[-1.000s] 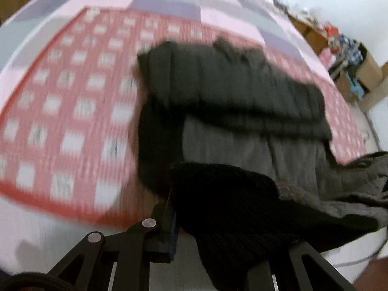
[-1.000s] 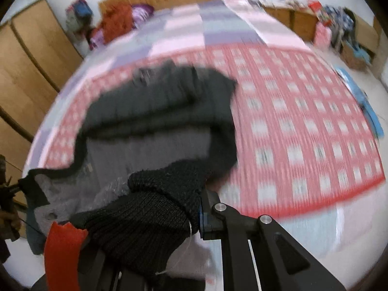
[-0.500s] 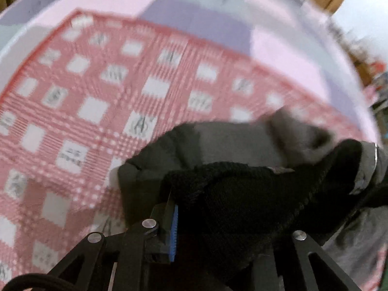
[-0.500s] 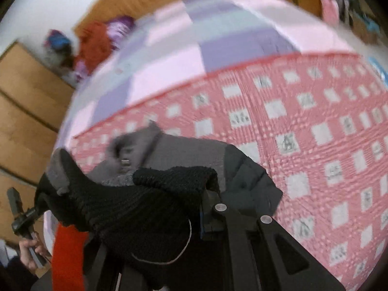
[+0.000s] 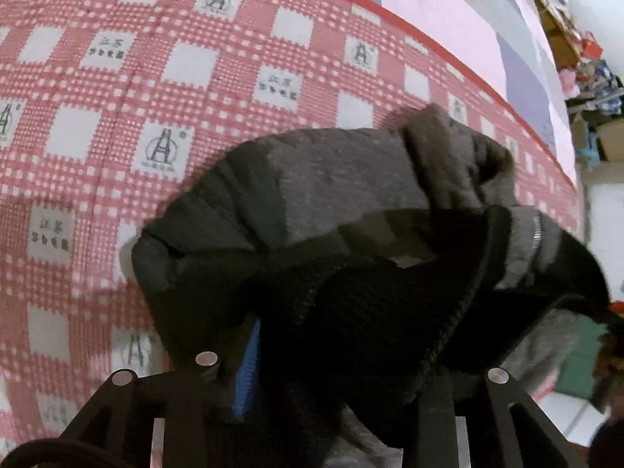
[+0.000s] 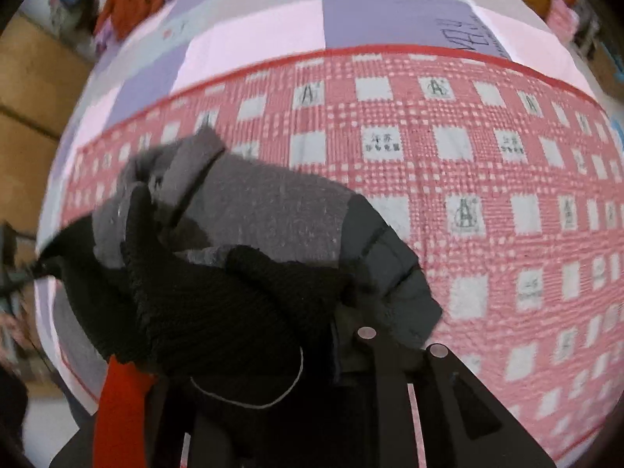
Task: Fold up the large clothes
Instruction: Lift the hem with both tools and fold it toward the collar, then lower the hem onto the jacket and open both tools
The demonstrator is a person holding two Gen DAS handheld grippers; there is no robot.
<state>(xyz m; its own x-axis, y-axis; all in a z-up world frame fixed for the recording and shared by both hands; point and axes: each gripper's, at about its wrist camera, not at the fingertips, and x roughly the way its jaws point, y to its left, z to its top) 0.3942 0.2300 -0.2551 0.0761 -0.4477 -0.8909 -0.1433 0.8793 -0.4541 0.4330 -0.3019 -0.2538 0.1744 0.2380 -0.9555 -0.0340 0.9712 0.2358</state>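
Checked blanket (image 5: 117,89); black jacket hem (image 5: 370,323) hides both tools' tips.

A bed (image 6: 390,11) carries everything, covered by a quilt of pink, lilac and grey squares. Over the quilt lies a red-and-white checked blanket (image 5: 156,78) with printed logo squares and a red border. A grey and black jacket (image 5: 331,179) lies bunched on the blanket.

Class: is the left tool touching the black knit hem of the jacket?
Touching. The left wrist view shows the black knit hem bunched between the left tool's fingers.
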